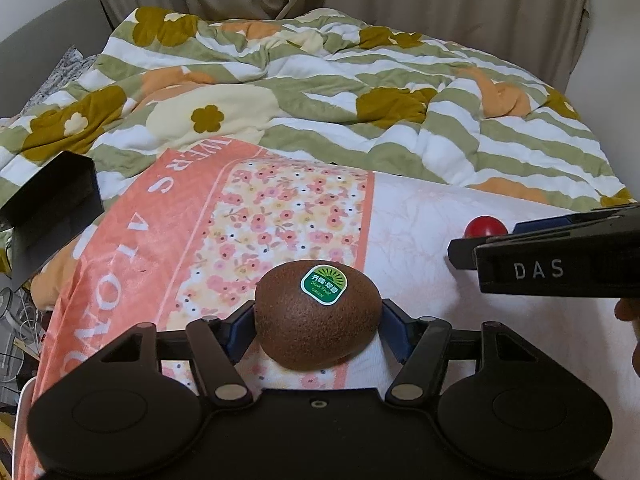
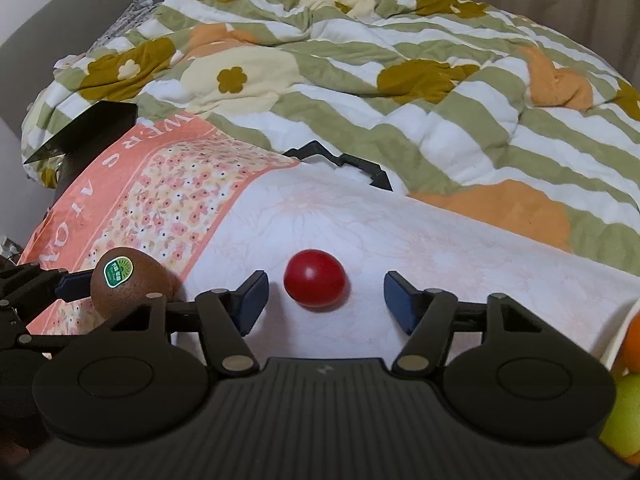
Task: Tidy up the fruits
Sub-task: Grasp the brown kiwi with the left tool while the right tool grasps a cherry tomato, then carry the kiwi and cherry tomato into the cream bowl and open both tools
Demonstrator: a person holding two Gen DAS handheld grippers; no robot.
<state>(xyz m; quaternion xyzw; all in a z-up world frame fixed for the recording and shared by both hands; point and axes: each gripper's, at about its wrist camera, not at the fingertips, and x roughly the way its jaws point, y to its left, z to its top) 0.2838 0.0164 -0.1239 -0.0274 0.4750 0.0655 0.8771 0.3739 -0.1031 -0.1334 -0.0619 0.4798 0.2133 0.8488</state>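
Low in both frames: my left jaws pinch the brown fuzzy kiwi crosswise; my right jaws, spread, flank the small red tomato.

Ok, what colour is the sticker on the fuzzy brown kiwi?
Green with a white border, on the fuzzy brown kiwi's sticker; clearest in the left wrist view.

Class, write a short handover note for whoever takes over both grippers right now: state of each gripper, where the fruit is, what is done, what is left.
Left gripper: pads against both sides of the kiwi on the towel.
Right gripper: open around the red tomato, pads clear of it.
An orange fruit and a green one sit at the right edge.
Done: nothing visibly lifted yet.
Left: grip the tomato, lift both, put them away.
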